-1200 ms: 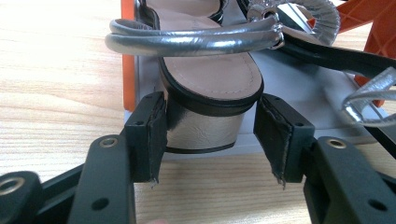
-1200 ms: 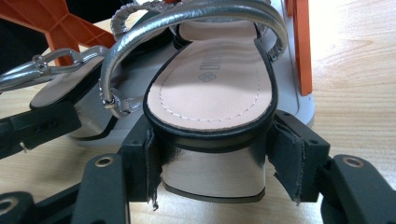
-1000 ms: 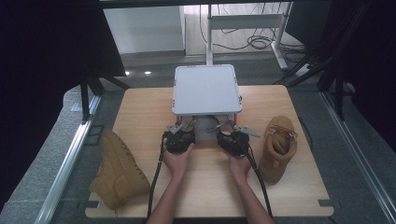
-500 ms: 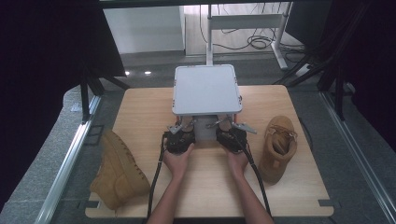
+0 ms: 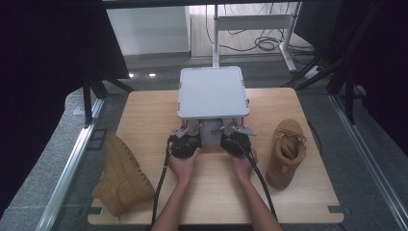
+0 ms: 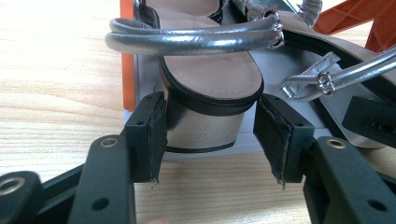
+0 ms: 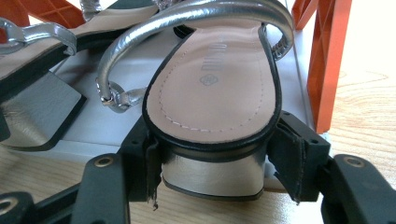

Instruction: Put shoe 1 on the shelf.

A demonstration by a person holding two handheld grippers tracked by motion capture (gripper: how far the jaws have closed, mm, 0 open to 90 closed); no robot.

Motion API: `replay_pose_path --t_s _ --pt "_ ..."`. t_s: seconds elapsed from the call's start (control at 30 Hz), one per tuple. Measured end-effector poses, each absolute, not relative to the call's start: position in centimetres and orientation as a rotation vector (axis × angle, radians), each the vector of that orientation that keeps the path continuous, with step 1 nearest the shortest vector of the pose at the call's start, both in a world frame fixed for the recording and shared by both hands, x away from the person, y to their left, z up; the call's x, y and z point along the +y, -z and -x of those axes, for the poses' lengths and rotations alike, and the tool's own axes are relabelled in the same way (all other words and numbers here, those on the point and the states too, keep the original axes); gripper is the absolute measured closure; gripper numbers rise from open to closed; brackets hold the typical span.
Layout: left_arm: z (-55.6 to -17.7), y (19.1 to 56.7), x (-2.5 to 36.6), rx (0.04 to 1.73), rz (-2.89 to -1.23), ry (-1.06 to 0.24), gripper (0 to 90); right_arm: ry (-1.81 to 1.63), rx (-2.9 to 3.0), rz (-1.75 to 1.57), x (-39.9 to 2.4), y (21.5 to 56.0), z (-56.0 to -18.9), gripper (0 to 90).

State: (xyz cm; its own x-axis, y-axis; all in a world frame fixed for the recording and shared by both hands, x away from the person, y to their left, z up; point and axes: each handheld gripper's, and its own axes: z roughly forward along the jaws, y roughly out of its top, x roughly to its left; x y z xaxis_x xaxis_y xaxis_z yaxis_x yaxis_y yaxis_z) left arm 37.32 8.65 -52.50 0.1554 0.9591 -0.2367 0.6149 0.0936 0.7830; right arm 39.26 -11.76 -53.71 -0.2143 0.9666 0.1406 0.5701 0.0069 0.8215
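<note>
Now left gripper (image 6: 209, 140) fingers around one silver sandal heel (image 6: 203, 128), right gripper (image 7: 212, 163) fingers clamping the other heel (image 7: 212, 175).

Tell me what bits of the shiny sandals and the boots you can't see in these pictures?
- High view: the grey shelf top covers both sandals.
- Left gripper view: the top edge cuts off the front of the silver sandal.
- Right gripper view: the top edge cuts off the toe of the other sandal; its insole print is too small to read.
- High view: the lying boot hides its opening; the upright boot hides its sole.
</note>
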Motion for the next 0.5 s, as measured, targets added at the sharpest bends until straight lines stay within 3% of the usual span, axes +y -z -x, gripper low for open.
replay_pose_path --t_s 0.5 --pt "-37.96 52.44 8.23 1.553 -1.616 -0.523 46.0 -1.105 1.816 -1.588 -11.8 53.63 -39.57 39.9"
